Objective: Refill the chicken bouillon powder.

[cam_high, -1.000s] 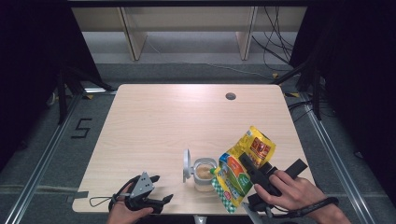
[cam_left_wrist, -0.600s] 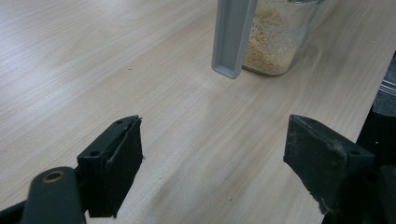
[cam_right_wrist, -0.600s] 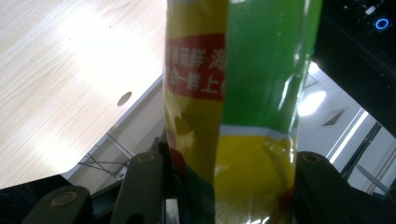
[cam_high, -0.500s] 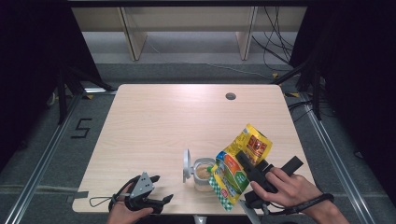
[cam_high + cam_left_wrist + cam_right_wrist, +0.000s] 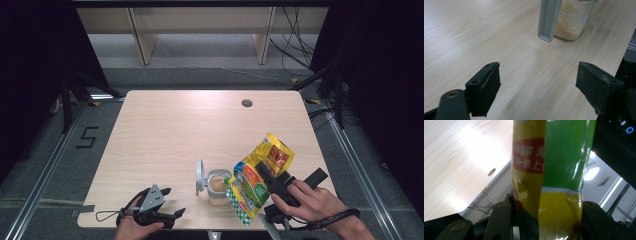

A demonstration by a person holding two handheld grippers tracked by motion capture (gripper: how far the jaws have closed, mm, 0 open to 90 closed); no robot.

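My right gripper (image 5: 267, 177) clamps the yellow-green pouch (image 5: 257, 177), tilted over the open jar (image 5: 218, 186) near the bench's (image 5: 165, 130) front edge; my left gripper (image 5: 167, 202) rests open by the front-left corner.

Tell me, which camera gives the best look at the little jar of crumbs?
The high view: there the whole open jar stands with its flip lid raised, beside the tilted pouch. The left gripper view shows just its lower glass and the lid's edge.
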